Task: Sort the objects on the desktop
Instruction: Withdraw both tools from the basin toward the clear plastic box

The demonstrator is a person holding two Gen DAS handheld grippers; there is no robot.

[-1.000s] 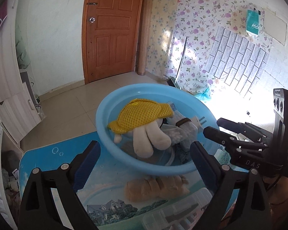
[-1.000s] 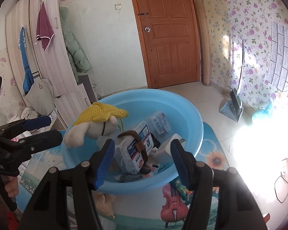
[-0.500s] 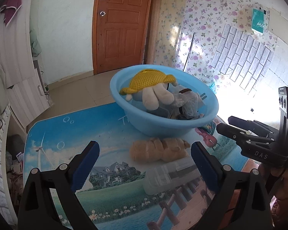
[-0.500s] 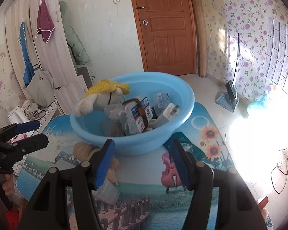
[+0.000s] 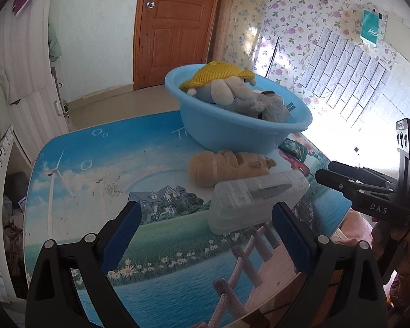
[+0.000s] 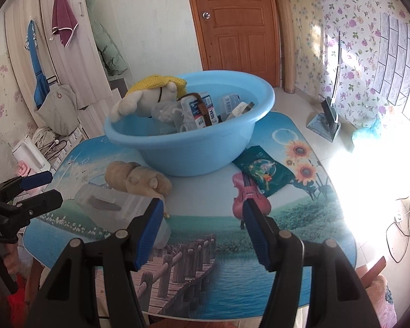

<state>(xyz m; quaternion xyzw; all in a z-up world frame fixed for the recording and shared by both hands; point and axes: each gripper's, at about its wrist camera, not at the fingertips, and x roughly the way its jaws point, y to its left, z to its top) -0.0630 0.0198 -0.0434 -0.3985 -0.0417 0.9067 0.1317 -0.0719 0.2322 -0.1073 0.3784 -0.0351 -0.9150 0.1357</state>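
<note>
**Two grippers poised over a half-cleared table, basin already heaped**

From the left wrist: the left gripper (image 5: 205, 232) hangs above the picture-printed table (image 5: 101, 169) with its blue-padded jaws spread wide and nothing between them. Ahead of it lies a clear plastic case (image 5: 257, 202), closed, with a dark blade-shaped tool showing through the lid. Just behind the case, touching or very nearly so, a tan plush toy (image 5: 227, 166) lies on its side. Beyond that stands the blue basin (image 5: 232, 128), piled with a plush in a yellow knit cap (image 5: 218, 75) and assorted small packs. The right gripper (image 5: 363, 188) reaches in from the right edge of this view, off the table's side.

From the right wrist: the right gripper (image 6: 202, 224) is about half open and empty (its pads frame only bare tabletop). The clear case sits low on the left, partly behind the left finger; a green foil packet (image 6: 262, 170) lies on the right, just beside the basin's foot.

The sorting looks well along: most items are in the basin, with three loose on the table. I judge the step in hand to be an approach for the next pick. The case seems the likeliest target for the left gripper, which would need to drop lower and straddle its narrow width; the flat packet would demand a shallow, edge-on pinch from the right.
</note>
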